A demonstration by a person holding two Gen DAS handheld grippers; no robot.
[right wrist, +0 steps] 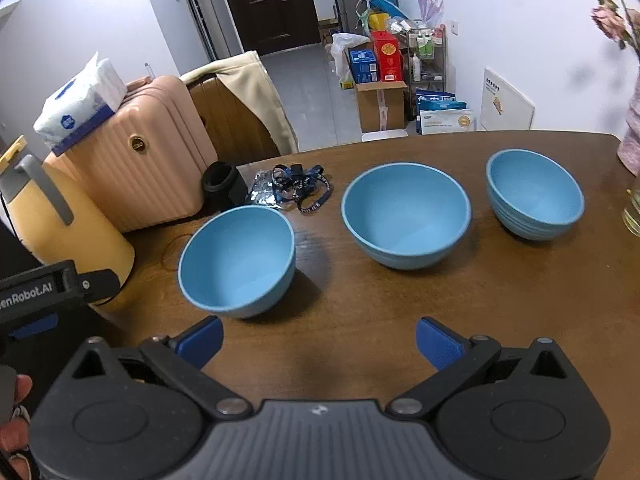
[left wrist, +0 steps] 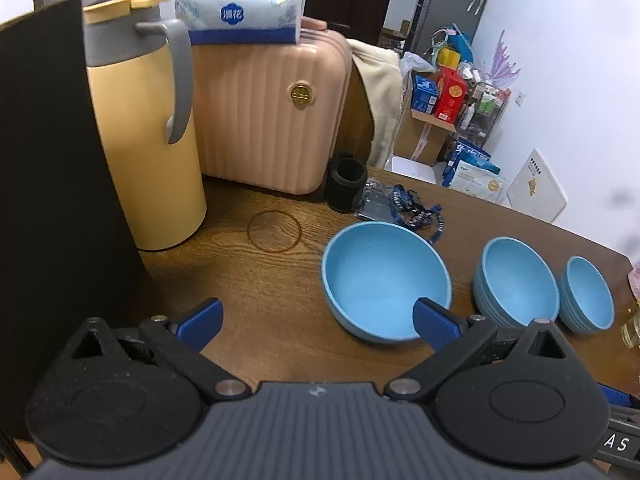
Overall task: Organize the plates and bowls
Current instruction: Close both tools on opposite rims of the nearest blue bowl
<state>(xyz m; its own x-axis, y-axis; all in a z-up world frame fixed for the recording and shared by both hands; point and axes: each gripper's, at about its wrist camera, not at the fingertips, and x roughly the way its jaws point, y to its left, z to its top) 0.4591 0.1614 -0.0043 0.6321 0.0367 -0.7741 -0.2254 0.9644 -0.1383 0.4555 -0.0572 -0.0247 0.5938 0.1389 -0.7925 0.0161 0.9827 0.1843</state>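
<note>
Dark wooden table [right wrist: 400,300], three blue bowls [right wrist: 404,216] in a row, yellow flask [left wrist: 140,140], pink case [left wrist: 264,120], black cup [left wrist: 346,184], lanyard [right wrist: 304,188]

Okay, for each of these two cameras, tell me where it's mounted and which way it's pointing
Left wrist: sits on the left gripper, open, looking across the table at the yellow jug and largest bowl.
Right wrist: sits on the right gripper, open, facing the largest bowl; a hand shows at left.
Shared: all three blue bowls, the pink suitcase.
</note>
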